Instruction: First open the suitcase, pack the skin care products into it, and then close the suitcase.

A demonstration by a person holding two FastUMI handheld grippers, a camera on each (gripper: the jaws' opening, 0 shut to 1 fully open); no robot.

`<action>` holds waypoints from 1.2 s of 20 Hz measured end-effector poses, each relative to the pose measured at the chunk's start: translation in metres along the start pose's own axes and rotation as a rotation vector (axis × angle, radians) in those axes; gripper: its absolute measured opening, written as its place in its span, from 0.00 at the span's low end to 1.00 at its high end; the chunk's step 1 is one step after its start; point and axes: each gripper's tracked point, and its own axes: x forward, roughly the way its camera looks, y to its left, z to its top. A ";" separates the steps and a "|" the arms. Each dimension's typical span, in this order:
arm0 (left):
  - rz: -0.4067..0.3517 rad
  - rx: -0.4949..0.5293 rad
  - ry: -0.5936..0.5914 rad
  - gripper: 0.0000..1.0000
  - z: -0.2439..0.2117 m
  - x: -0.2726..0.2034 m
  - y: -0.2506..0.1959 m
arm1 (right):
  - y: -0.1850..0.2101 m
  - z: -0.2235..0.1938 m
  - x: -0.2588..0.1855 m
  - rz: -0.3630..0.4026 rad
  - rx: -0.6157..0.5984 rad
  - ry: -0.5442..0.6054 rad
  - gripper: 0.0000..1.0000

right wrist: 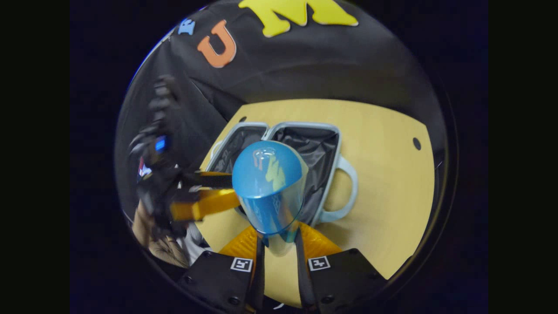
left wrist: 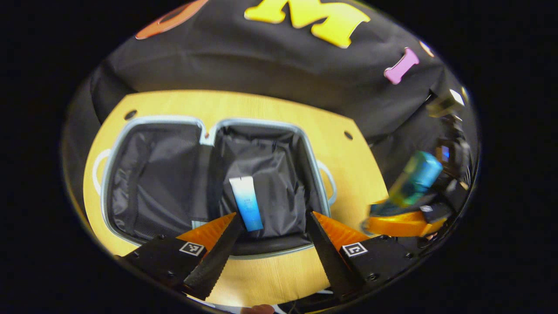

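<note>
Yellow wood makes up the table, which carries a pale-blue hard-shell suitcase lying wide open in the left gripper view, both halves lined with black fabric. A white-to-blue gradient skin-care tube lies in the right-hand half on the crumpled lining; the left-hand half holds only its lining. The left gripper hangs over the near edge of the case with its jaws spread wide apart and nothing between them. Off to the right, blurred, the right gripper carries a blue translucent bottle tilted above the table edge, beside the suitcase's loop handle. In the right gripper view, the right gripper has its jaws clamped on the lower part of that bottle, whose rounded glossy blue cap faces the camera and hides much of the open suitcase behind it. The handle of the case curves out to the right on the table. At the left, the left gripper reaches toward the case, blurred, with a hand in a dark glove holding it.
</note>
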 end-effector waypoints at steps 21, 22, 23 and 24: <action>0.155 -0.004 -0.333 0.99 -0.036 -0.082 0.004 | -0.041 -0.025 0.138 -0.327 0.431 0.318 0.33; 0.145 -0.005 -0.332 0.99 -0.038 -0.082 0.005 | -0.041 -0.024 0.138 -0.325 0.428 0.312 0.34; 0.139 -0.003 -0.329 0.99 -0.040 -0.081 0.006 | -0.041 -0.023 0.138 -0.319 0.427 0.303 0.36; 0.142 0.004 -0.324 0.99 -0.040 -0.082 0.010 | -0.042 -0.022 0.134 -0.322 0.425 0.291 0.40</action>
